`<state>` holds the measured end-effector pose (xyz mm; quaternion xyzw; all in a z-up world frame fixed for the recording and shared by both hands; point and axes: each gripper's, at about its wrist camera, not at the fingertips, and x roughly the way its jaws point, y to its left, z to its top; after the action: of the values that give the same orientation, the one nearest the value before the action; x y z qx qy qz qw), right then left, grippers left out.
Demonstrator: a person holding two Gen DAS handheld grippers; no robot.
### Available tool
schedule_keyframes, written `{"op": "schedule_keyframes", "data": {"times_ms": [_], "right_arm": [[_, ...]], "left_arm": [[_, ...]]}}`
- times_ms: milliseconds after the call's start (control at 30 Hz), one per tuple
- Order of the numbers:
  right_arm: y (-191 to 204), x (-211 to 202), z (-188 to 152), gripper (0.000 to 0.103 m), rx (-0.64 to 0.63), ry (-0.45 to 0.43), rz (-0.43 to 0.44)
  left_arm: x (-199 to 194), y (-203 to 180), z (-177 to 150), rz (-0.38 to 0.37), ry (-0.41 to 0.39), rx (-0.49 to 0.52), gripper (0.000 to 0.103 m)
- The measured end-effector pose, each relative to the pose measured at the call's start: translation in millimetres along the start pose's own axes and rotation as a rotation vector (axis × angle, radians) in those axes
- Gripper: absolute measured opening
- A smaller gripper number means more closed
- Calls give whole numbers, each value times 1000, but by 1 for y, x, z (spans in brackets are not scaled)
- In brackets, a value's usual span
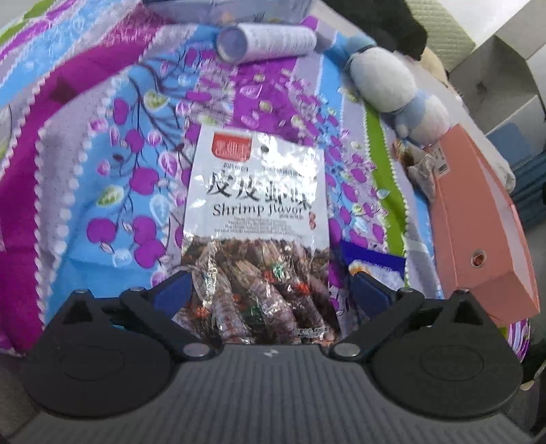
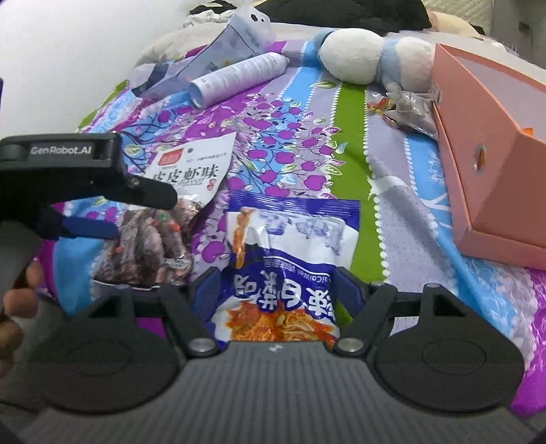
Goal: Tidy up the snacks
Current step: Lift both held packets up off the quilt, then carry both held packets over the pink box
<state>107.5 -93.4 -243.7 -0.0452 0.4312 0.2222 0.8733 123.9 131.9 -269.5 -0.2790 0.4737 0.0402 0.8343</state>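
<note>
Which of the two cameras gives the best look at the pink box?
The right wrist view: the pink box shows its open top, its inner walls and a round hole in its end. The left wrist view catches the pink box only at the edge, side-on, the inside hidden.

— What do we have under everything?

— A bedspread [image 2: 300, 143] printed with purple blossoms, blue and lilac stripes, and one green band running near to far.

— And beyond it?

— Far left we see a plain white wall [image 2: 68, 51]. Far right, a cream quilted panel [image 1: 440, 30], with grey shelving [image 1: 501, 78] and something blue [image 1: 525, 160] beside it.

— The light?

— Soft and even; we find no hard shadows on the cloth. The far edge lies blurred.
</note>
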Motion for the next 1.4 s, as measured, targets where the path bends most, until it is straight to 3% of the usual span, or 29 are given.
{"op": "schedule_keyframes", "data": {"times_ms": [300, 367, 433, 500, 667, 867, 1233, 1400], "right_arm": [[1, 14, -4, 75, -61, 2, -6], [2, 14, -5, 69, -75, 0, -9], [2, 13, -4, 65, -80, 2, -4], [2, 11, -3, 53, -92, 9, 4], [1, 5, -2, 47, -108, 14, 8], [-5, 0, -2, 47, -72, 13, 11], [-14, -6, 0, 47, -25, 10, -7], [-15, -10, 1, 47, -15, 7, -12]], "left_arm": [[18, -20, -5, 140, -2, 161, 103], [22, -24, -5, 166, -1, 190, 103], [26, -29, -7, 176, -4, 235, 103], [29, -31, -10, 189, -7, 270, 103], [34, -37, -17, 228, -18, 317, 103], [35, -36, -17, 230, -14, 327, 102], [25, -32, -19, 224, -37, 346, 85], [18, -27, -17, 217, -52, 335, 65]]}}
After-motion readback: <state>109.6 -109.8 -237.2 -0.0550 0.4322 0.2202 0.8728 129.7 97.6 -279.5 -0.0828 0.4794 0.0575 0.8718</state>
